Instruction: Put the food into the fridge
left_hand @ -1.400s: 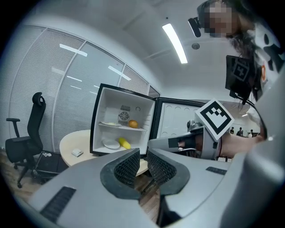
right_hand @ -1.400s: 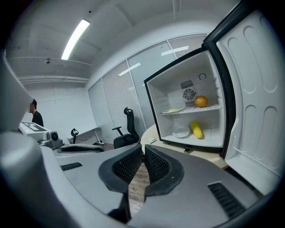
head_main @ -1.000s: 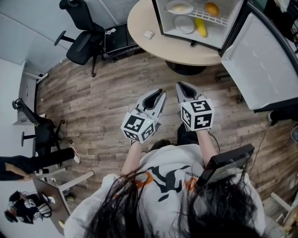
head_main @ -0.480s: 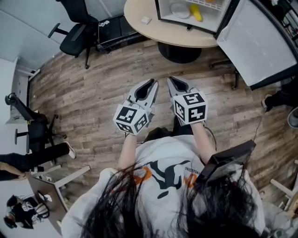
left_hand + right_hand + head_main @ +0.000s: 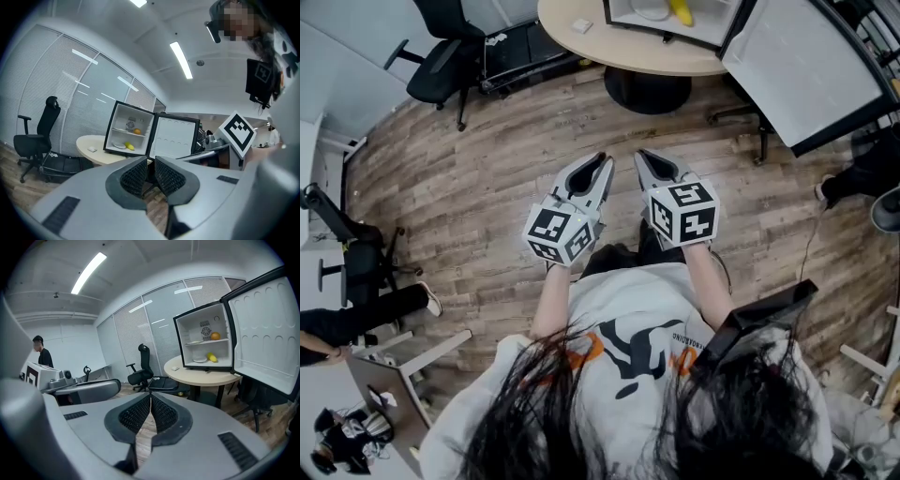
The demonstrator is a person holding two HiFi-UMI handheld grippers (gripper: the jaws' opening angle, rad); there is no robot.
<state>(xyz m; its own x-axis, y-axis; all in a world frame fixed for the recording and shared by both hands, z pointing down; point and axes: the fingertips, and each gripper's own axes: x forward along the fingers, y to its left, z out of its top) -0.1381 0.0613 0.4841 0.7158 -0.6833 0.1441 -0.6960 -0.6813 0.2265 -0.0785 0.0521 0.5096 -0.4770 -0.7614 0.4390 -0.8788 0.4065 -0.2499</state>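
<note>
Head view looks down on both claws, held side by side over a floor (image 5: 487,187) of grey-brown wood-grain planks, well apart from the table. The left claw (image 5: 602,161) and right claw (image 5: 643,154) are smooth grey moulded shells that taper to blunt tips. Each carries a white cube (image 5: 555,234) printed with black square markers at its rear.

In the left gripper view the two dark, ribbed pads stand a narrow slit apart with nothing between them. In the right gripper view the same ribbed pads meet at their tips, pressed together and empty.

The table (image 5: 581,45) is round, with a pale beige matte top on a dark pedestal. On it stands the fridge (image 5: 206,341), a small black-framed box with a white lining. Its door (image 5: 262,333) hangs wide open, the inner face moulded into shallow rounded pockets.

The food is inside the fridge. A round orange (image 5: 215,336) sits on the upper shelf. On the bottom, a curved yellow banana (image 5: 212,357) lies just beside a flat white plate (image 5: 199,360).

A small white block (image 5: 580,26) lies on the table near the fridge. A black swivel chair (image 5: 441,66) with armrests stands on the floor to the left of the table.
</note>
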